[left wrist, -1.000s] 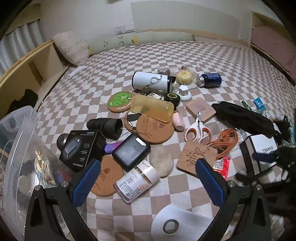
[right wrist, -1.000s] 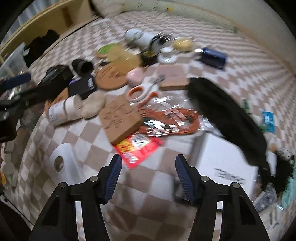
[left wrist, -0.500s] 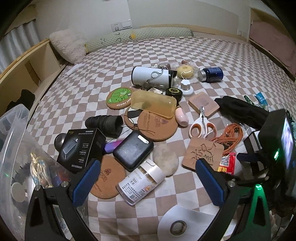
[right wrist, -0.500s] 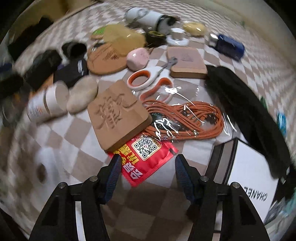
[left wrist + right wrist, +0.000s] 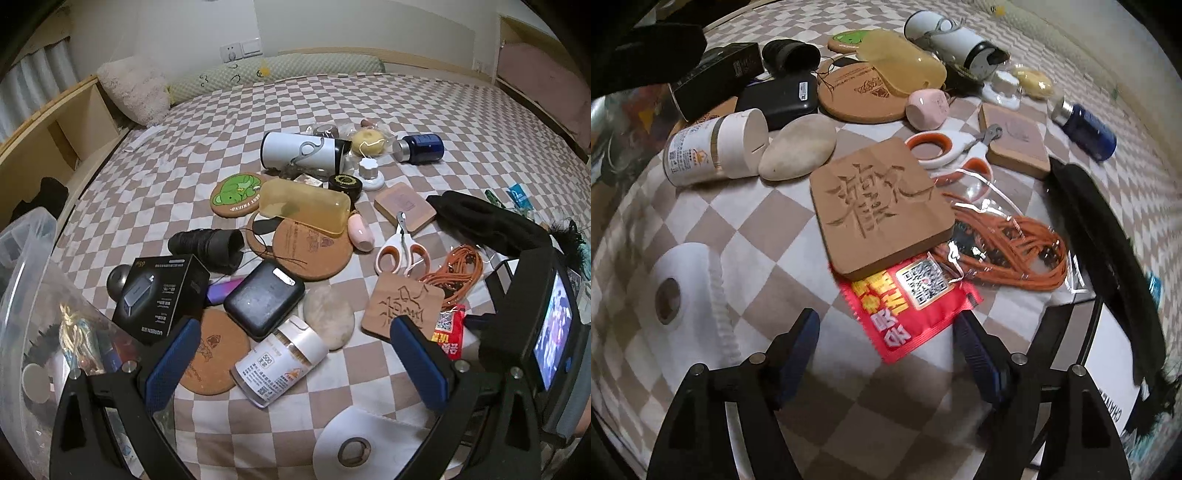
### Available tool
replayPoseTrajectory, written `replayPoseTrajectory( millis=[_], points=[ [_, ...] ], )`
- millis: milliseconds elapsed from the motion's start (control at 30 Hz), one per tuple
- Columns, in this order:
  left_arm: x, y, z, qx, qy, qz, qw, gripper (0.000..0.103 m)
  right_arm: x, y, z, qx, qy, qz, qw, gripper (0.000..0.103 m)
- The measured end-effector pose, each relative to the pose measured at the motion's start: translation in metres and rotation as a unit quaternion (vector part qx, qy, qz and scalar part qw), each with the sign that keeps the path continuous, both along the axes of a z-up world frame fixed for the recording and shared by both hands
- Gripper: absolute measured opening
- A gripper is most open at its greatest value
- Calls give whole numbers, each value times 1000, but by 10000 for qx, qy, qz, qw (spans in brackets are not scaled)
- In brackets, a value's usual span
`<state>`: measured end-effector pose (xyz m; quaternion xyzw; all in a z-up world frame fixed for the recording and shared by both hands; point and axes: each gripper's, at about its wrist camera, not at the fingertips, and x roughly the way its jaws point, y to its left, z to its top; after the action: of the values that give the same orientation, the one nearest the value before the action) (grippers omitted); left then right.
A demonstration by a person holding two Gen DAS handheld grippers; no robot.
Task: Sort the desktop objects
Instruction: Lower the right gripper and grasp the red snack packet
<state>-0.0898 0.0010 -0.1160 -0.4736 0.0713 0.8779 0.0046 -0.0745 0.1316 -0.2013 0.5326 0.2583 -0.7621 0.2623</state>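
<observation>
A: Where's the right gripper (image 5: 886, 334)?
B: Low over the red sachet (image 5: 908, 295) w/ the QR code. Jaws released, nothing btwn them, blue pads either side of the sachet's near end.
A: And the sachet itself?
B: Flat on the checkered bed (image 5: 746, 221), its far end tucked under the carved wooden coaster (image 5: 879, 206). Orange cord bundle (image 5: 1008, 240) in clear wrap lies just right of it, scissors (image 5: 949, 155) behind the coaster.
A: Left gripper (image 5: 295, 358)?
B: Jaws also released, holding nothing, above the white pill bottle (image 5: 280, 360) (on its side) and a round cork coaster (image 5: 212, 352). Black power bank (image 5: 264, 301) and a pale stone (image 5: 328, 314) just beyond.
A: Anything else?
B: Clear plastic bin (image 5: 33, 314) at far left, tissue roll (image 5: 365, 443) near the bottom edge.
</observation>
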Motion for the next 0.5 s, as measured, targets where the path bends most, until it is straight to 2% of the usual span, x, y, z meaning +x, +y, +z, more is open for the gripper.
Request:
replayPoseTrajectory(
  millis=[167, 333, 467, 500],
  points=[
    [-1, 1, -3, -70, -25, -23, 10000, 103, -1, 0, -1, 42, 229, 72, 9997, 72],
    [-1, 1, -6, -123, -40, -19, 9999, 103, -3, -5, 1, -101, 173, 142, 9997, 46],
    [-2, -1, -5, -170, -11, 19, 9999, 103, 0, -7, 7, -130, 224, 242, 9994, 21],
    [-2, -1, -4, -166, -4, 30, 9999, 103, 1, -8, 8, -120, 257, 255, 9993, 19]
  ],
)
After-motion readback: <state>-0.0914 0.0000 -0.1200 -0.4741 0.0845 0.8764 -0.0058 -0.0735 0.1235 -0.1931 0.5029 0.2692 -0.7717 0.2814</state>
